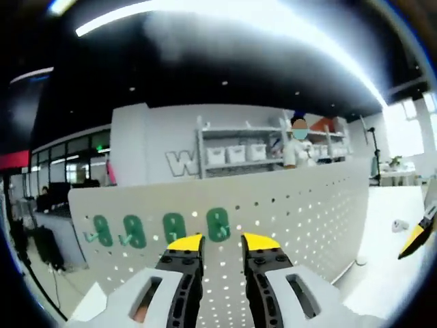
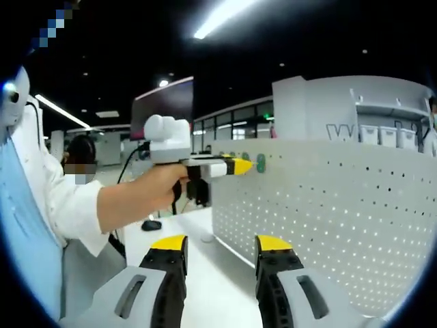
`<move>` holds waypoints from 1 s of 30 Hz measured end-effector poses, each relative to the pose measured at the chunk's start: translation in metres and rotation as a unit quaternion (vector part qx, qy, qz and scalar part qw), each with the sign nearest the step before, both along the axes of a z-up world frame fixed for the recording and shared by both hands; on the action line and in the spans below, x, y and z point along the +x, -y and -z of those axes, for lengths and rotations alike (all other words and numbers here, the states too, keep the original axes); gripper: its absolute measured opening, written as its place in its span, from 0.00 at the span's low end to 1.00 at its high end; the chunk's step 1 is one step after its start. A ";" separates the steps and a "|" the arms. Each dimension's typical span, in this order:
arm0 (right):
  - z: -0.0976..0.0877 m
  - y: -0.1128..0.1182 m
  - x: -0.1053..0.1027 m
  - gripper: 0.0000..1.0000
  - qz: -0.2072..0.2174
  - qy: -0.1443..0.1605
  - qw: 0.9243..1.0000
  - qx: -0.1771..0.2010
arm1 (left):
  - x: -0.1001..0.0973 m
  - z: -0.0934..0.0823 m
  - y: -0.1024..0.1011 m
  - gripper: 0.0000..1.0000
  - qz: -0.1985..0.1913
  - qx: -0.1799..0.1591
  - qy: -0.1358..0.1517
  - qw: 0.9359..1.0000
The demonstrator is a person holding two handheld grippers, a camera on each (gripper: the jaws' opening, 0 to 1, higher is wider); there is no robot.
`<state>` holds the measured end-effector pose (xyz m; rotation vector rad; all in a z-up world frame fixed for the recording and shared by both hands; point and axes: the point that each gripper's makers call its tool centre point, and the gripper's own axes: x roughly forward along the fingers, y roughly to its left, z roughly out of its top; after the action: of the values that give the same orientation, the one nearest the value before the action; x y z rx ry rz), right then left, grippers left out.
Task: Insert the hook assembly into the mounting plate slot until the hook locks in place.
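Note:
A white perforated mounting plate point(image 1: 300, 205) stands upright on the table, with several green hooks point(image 1: 174, 227) in a row near its top left. My left gripper point(image 1: 223, 242) is open just in front of the rightmost hook point(image 1: 218, 224), with nothing between its jaws. In the right gripper view a hand holds this left gripper point(image 2: 235, 166) level, its yellow tip close beside the green hooks point(image 2: 260, 162) on the plate point(image 2: 328, 205). My right gripper point(image 2: 222, 243) hangs open and holds nothing, back from the plate above the table. Its yellow tip point(image 1: 416, 236) comes in at the right edge.
The white table point(image 2: 205, 273) runs along the plate's foot. On it lie a small white piece point(image 1: 399, 224), a round white disc point(image 2: 207, 238) and a dark object point(image 2: 151, 225). A person's white sleeve point(image 2: 58, 205) is at the left. Shelves with bins point(image 1: 235, 152) stand behind.

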<state>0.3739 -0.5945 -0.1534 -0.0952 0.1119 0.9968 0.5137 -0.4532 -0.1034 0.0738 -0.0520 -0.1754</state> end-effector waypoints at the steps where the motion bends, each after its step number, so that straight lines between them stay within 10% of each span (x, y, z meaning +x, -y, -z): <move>1: -0.001 -0.001 -0.001 0.38 -0.001 0.002 1.000 0.001 | -0.003 0.000 -0.001 0.24 0.003 0.000 -0.002 1.000; 30: -0.001 -0.019 -0.012 0.39 -0.019 0.007 1.000 -0.004 | -0.136 0.050 -0.026 0.42 0.119 -0.020 -0.051 0.991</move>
<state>0.3619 -0.5752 -0.1520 -0.1128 0.1012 1.0328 0.3775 -0.4272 -0.1532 0.0181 0.0381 -0.4170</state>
